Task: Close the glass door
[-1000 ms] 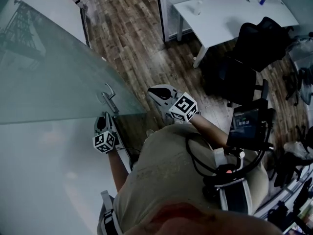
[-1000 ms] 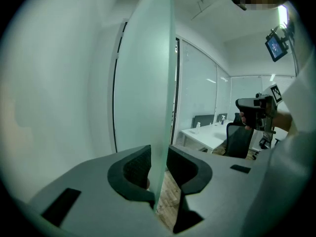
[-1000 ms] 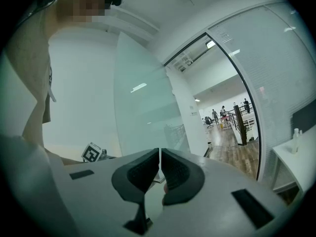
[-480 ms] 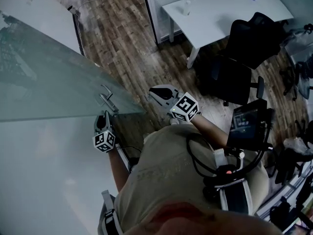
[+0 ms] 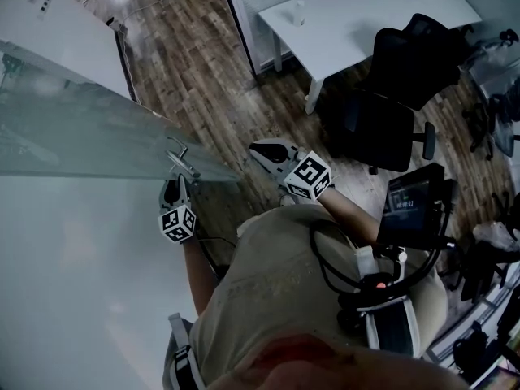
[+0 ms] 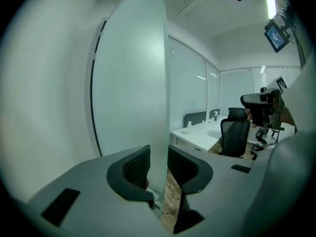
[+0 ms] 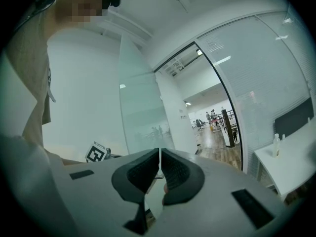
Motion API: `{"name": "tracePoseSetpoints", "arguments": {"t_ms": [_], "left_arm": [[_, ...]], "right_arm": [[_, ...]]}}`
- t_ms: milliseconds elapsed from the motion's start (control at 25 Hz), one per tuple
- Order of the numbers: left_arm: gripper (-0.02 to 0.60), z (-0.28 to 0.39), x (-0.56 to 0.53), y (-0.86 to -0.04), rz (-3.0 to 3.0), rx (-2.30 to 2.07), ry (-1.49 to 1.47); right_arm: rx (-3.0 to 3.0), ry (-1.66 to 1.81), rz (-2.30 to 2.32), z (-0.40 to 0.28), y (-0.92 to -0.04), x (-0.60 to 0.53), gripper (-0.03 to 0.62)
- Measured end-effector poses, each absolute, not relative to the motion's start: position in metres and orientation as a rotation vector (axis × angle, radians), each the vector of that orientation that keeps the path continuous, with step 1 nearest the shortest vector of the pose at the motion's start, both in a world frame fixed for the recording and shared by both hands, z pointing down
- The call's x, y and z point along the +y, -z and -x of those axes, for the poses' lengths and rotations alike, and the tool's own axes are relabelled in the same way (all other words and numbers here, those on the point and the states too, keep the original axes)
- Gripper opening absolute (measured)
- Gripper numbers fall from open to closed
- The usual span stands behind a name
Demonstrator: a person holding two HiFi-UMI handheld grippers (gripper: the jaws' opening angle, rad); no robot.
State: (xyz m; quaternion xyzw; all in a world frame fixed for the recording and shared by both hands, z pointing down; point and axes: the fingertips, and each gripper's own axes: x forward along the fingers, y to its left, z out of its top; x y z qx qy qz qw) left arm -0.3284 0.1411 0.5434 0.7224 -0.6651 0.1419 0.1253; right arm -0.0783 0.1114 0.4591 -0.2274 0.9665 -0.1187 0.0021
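The frosted glass door (image 5: 81,136) runs across the left of the head view, its metal handle (image 5: 182,162) near the free edge. My left gripper (image 5: 171,189) sits at that edge just below the handle. In the left gripper view the door's edge (image 6: 158,83) stands between the jaws, both pads against the glass, so the left gripper (image 6: 159,164) is shut on it. My right gripper (image 5: 256,151) hovers to the right of the door's edge, apart from it. It is shut with nothing between its pads (image 7: 159,172); the door (image 7: 140,112) shows ahead of it.
A white desk (image 5: 366,15) and a black office chair (image 5: 398,80) stand at the upper right on the wood floor. A dark door frame post (image 5: 240,23) rises beyond the door's edge. A white wall (image 5: 65,299) fills the lower left. A screen (image 5: 410,205) hangs on the person's rig.
My left gripper has travelled with the door's edge, and the door has swung a little toward the frame post. The right gripper has moved alongside, still shut.
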Motion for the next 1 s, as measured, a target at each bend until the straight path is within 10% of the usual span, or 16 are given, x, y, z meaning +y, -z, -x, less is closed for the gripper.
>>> {"name": "tracePoseSetpoints", "arguments": {"t_ms": [1000], "left_arm": [[0.144, 0.258, 0.080, -0.529, -2.396, -1.833, -0.532]], "right_arm": [[2.960, 0.382, 0.807, 0.046, -0.444, 0.108, 0.017]]}}
